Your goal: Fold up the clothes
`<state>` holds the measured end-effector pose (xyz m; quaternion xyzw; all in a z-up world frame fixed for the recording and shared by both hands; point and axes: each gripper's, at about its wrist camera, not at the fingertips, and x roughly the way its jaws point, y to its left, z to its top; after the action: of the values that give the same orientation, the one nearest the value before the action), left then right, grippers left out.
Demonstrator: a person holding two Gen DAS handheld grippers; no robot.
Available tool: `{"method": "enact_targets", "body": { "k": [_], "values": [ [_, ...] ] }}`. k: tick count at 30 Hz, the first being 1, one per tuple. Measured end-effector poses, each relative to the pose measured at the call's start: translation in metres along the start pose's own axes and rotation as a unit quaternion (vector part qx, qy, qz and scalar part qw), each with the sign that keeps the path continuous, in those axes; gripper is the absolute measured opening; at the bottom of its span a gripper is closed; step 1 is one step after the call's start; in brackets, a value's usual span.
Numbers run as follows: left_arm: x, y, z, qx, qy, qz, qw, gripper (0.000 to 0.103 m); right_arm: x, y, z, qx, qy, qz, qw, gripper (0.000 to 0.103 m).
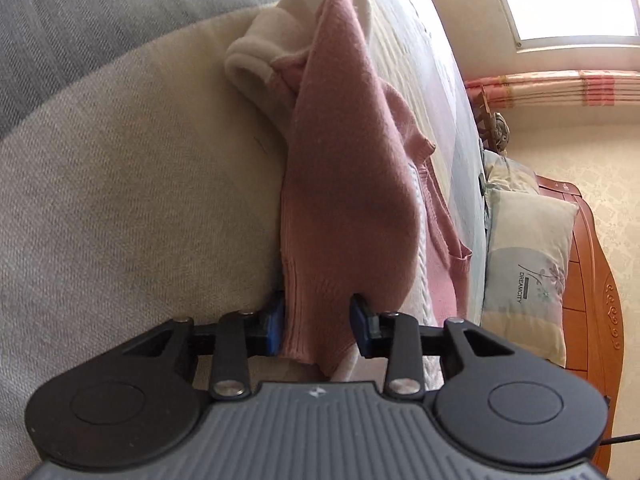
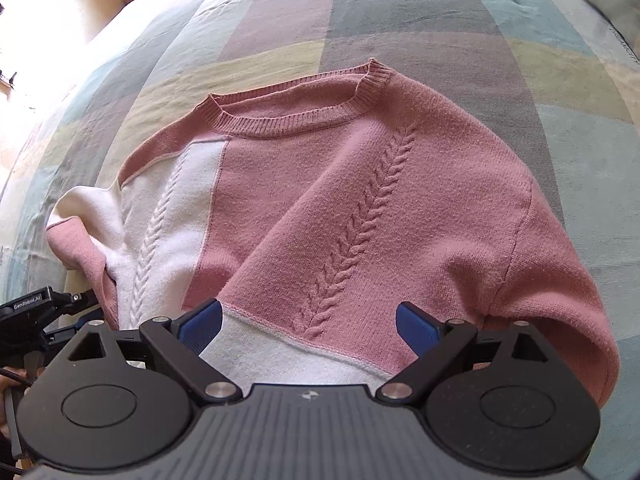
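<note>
A ribbed pink hem fold of the pink-and-white cable-knit sweater is held between the narrowed blue pads of the left gripper. The right gripper is spread wide above the sweater's body, spread on the patchwork bedspread, neckline farthest away.

The right gripper hangs over a pink and white sweater with its blue pads spread wide, clear of the knit; a white hem band lies just under and between them; a cable braid runs up and away from the gap toward the ribbed collar at the far end; a white panel with its own braid lies to the left; the sweater rests on a patchwork bedspread; the left gripper shows partly at the lower left, beside a bunched sleeve.
</note>
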<state>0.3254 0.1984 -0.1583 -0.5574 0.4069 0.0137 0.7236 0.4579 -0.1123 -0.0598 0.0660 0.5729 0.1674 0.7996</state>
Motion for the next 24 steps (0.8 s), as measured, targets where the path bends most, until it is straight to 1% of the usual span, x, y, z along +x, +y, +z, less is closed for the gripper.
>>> {"method": "enact_targets", "body": {
  "k": [1,2,3,4,6,8,13,16,18,20,22,24],
  "values": [
    [0.002,0.000,0.001,-0.003,-0.002,-0.001,1.0000,0.035,0.000,0.000,-0.001,0.003,0.001,0.001,1.000,0.097],
    [0.005,0.001,0.001,-0.006,-0.003,-0.002,1.0000,0.029,0.001,-0.001,-0.001,0.004,0.002,0.001,1.000,0.097],
    [0.008,-0.002,0.003,0.001,-0.002,0.013,0.9999,0.025,0.002,0.000,-0.001,0.004,0.003,0.000,1.000,0.097],
    [0.011,-0.005,0.005,0.008,0.001,0.030,0.9995,0.009,0.003,0.000,-0.001,0.003,0.004,-0.002,1.000,0.096],
    [0.008,-0.008,0.005,0.012,0.003,0.041,0.9991,0.009,0.004,0.001,-0.001,0.001,0.005,-0.005,1.000,0.096],
    [0.005,-0.019,0.005,0.026,0.007,0.058,0.9979,0.005,0.003,0.002,-0.001,-0.001,0.003,-0.005,1.000,0.096],
    [-0.032,-0.028,0.016,0.049,0.001,0.097,0.9941,0.004,-0.003,0.003,0.003,-0.014,-0.006,-0.009,1.000,0.096],
    [-0.072,-0.026,0.038,0.069,-0.019,0.157,0.9850,0.004,-0.006,0.002,0.006,-0.019,-0.010,-0.011,1.000,0.097],
    [-0.097,-0.024,0.055,0.082,-0.033,0.193,0.9771,0.004,-0.007,0.000,0.007,-0.018,-0.012,-0.011,1.000,0.096],
    [-0.121,-0.023,0.073,0.093,-0.049,0.230,0.9676,0.004,-0.007,0.000,0.008,-0.016,-0.013,-0.010,1.000,0.096],
    [-0.145,-0.023,0.093,0.103,-0.066,0.266,0.9562,0.004,-0.006,0.000,0.008,-0.015,-0.013,-0.009,1.000,0.096],
    [-0.168,-0.017,0.114,0.104,-0.081,0.298,0.9455,0.004,-0.005,0.000,0.009,-0.017,-0.012,-0.008,1.000,0.096]
  ]
}}
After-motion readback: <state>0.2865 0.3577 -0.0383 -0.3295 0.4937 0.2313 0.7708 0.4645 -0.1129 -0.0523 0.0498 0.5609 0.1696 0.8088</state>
